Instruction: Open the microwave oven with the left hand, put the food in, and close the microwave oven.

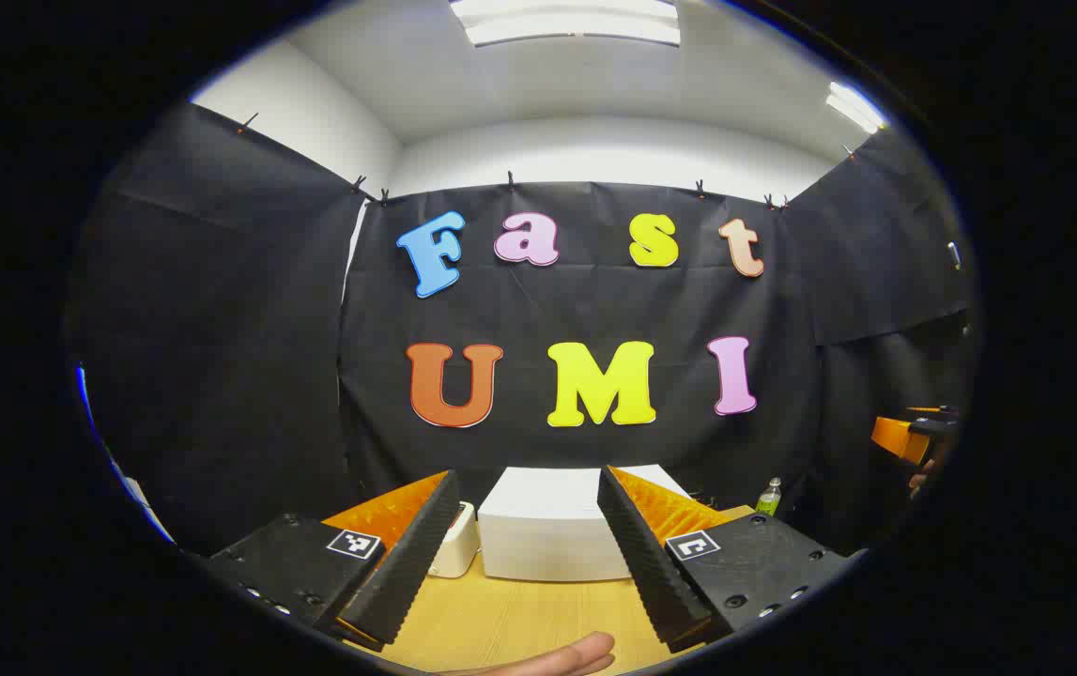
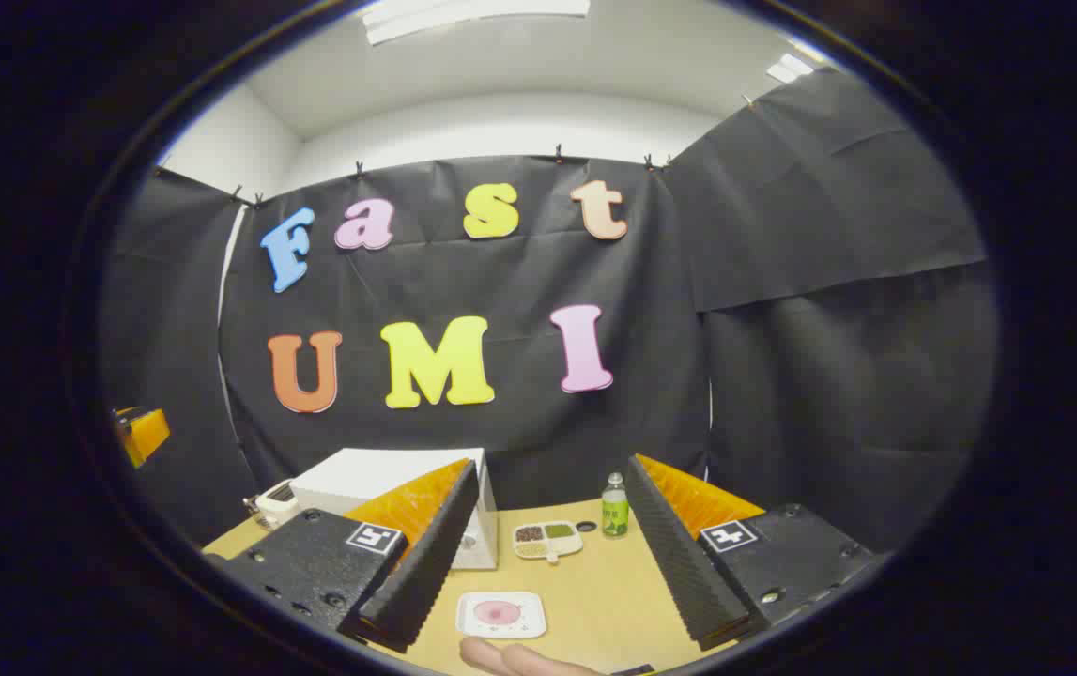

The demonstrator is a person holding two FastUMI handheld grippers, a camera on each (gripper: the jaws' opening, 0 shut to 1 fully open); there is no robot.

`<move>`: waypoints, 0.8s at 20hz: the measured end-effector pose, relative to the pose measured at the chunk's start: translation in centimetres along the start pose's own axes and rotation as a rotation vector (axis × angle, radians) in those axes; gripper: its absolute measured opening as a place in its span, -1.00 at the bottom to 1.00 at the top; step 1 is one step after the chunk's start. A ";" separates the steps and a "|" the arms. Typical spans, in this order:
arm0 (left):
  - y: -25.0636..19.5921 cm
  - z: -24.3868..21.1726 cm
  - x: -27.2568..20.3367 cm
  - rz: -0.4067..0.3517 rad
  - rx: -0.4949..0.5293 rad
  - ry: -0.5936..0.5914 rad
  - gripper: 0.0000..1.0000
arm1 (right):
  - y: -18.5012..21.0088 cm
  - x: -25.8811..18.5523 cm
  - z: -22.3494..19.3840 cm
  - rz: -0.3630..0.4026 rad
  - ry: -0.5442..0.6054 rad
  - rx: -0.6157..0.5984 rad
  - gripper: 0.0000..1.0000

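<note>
Ridged left claw (image 1: 529, 545) (jaws apart) faces boxy white microwave (image 1: 547, 530).

Left gripper (image 1: 527, 554) held above the wooden table (image 1: 519, 624), fingers spread wide, nothing between them. White microwave oven (image 1: 552, 526) sits straight ahead at the table's back, door closed, a small white appliance (image 1: 456, 543) just beside its left side. Green bottle (image 1: 769, 496) farther right; a fingertip (image 1: 576, 654) at bottom edge.

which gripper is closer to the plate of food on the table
Right. The plate lies just ahead between the right gripper fingers; the left gripper faces the microwave instead.
</note>
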State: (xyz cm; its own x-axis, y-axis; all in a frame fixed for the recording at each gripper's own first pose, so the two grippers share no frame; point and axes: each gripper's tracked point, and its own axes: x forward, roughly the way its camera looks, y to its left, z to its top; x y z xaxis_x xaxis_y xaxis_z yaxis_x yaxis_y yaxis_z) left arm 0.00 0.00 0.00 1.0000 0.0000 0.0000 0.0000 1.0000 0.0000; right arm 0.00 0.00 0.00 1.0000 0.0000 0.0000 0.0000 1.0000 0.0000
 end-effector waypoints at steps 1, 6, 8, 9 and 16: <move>-0.5 -0.5 -0.2 -0.017 -0.001 0.014 0.65 | 0.1 -0.1 0.0 0.004 -0.003 -0.003 1.00; -0.9 0.2 -0.8 -0.036 -0.003 0.005 0.89 | 0.2 -0.5 0.1 0.021 -0.011 -0.019 1.00; -1.0 0.0 -0.8 -0.044 -0.007 0.008 0.89 | 0.3 -0.5 -0.1 0.030 -0.005 -0.023 0.83; -1.1 -0.1 -0.9 -0.047 -0.009 0.010 0.89 | 0.3 -0.5 -0.3 0.033 -0.004 -0.022 1.00; -1.0 -2.6 1.0 -0.014 -0.003 0.049 0.88 | -1.0 -0.2 0.4 -0.006 -0.062 -0.065 1.00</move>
State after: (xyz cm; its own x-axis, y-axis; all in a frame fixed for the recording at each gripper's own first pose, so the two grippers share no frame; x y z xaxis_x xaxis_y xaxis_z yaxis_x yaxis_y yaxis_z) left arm 0.97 -0.99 -2.63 0.9987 -0.0136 -0.0489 0.0134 0.9999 -0.0035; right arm -0.21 -1.01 0.43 0.9981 -0.0040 0.0619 0.0081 0.9978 -0.0651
